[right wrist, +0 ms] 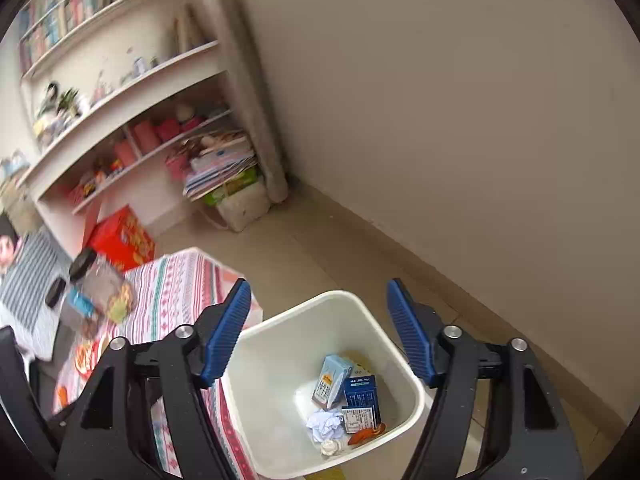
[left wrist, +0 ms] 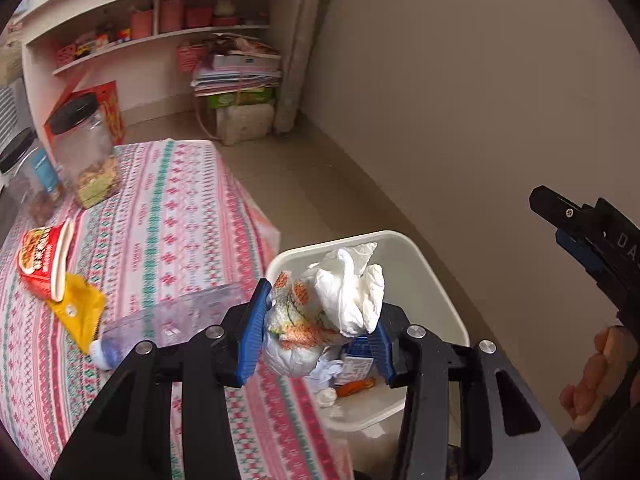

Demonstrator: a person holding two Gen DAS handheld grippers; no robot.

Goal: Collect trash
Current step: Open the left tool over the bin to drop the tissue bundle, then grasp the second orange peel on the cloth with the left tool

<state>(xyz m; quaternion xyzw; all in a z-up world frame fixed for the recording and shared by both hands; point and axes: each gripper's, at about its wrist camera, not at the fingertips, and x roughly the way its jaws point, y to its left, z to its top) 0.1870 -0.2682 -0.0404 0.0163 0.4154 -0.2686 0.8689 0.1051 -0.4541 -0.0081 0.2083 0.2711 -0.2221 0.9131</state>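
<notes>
Trash run's going fine from where I'm standing. Left claw [left wrist: 320, 328] is clamped on a crumpled bundle of white tissue and orange-printed plastic wrapper [left wrist: 324, 312], hanging right over the white square plastic bin [left wrist: 432, 280] beside the bench [left wrist: 168, 216]. Right claw [right wrist: 316, 332] sits wide with nothing in it, above the same bin. That wad looks super light and squishy, so pinching its middle works; looser edges might slip. Clear plastic bottle [left wrist: 168, 328], yellow sachet [left wrist: 80, 312] and red noodle cup [left wrist: 44, 264] are on the bench, probably next.
</notes>
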